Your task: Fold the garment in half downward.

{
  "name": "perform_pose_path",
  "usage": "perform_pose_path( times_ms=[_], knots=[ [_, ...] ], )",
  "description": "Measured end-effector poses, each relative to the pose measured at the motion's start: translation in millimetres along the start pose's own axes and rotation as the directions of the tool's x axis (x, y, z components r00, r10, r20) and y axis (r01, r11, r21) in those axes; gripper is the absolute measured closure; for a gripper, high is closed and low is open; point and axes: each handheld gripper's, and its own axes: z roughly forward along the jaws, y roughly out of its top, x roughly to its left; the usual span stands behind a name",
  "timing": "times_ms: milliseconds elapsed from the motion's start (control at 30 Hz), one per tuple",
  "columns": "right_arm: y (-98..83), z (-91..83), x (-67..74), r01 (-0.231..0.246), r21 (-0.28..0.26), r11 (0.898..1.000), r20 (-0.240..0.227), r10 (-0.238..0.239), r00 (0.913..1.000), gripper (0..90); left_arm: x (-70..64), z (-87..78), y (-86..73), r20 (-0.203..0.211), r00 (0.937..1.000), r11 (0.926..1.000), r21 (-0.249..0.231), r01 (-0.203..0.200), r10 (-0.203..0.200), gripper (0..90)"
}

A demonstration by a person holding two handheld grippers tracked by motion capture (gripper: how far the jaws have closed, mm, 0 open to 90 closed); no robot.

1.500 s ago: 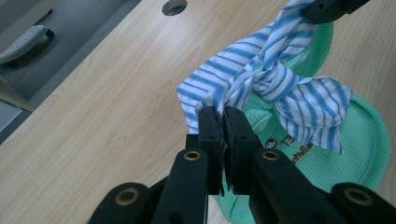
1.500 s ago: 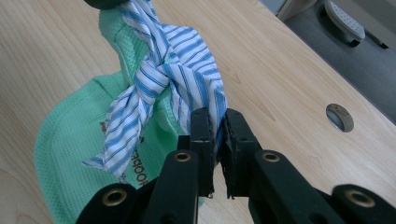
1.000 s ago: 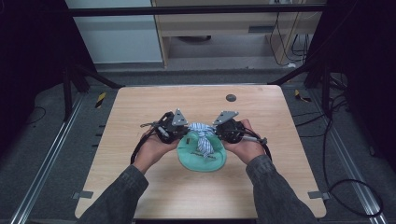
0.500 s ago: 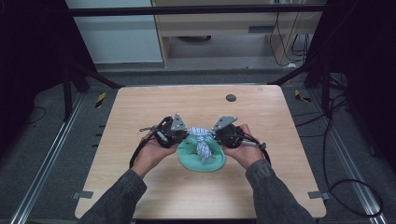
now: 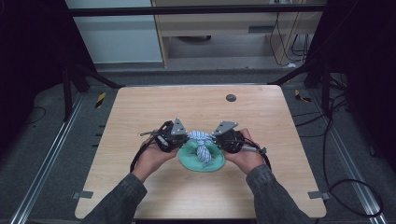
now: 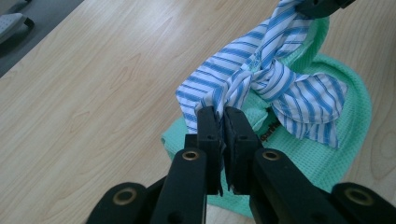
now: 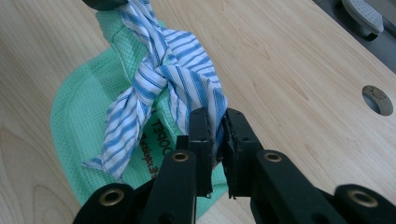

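Both tongs, left (image 6: 223,122) and right (image 7: 218,123), pinch striped cloth (image 5: 201,138) stretched left-right.

Both hands drew slightly closer together (barely); striped cloth (image 5: 201,142) bunched tighter over the green cloth (image 5: 201,161)

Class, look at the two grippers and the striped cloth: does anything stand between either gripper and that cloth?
Nothing visible does. The left gripper and the right gripper are each already shut on the striped cloth, which is knotted above the green cloth.
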Motion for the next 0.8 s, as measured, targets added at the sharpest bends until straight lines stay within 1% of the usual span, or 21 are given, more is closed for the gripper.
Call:
perform_pose_path(
  times_ms=[67,333,600,800],
  knots=[
    [-2.8,-0.2,2.6,0.012,0.000,1.000,0.001,-0.012,0.9999,82.2,-2.2,-0.5,-2.2,0.003,1.0000,1.0000,-0.003,0.001,-0.001,85.9],
    [-9.6,1.1,10.2,0.028,0.001,1.000,-0.005,-0.028,0.9996,82.0,-10.9,1.2,-12.9,0.011,0.9999,1.0000,-0.004,0.007,-0.007,85.8],
    [-17.6,4.8,18.8,0.030,0.007,1.000,-0.018,-0.030,0.9994,81.5,-16.6,2.8,-22.7,0.020,0.9997,0.9998,-0.008,0.016,-0.016,85.5],
    [-21.6,5.4,21.2,0.028,0.010,1.000,-0.021,-0.028,0.9994,81.2,-21.1,3.0,-26.7,0.028,0.9994,0.9997,-0.010,0.021,-0.021,85.4]
  ],
)
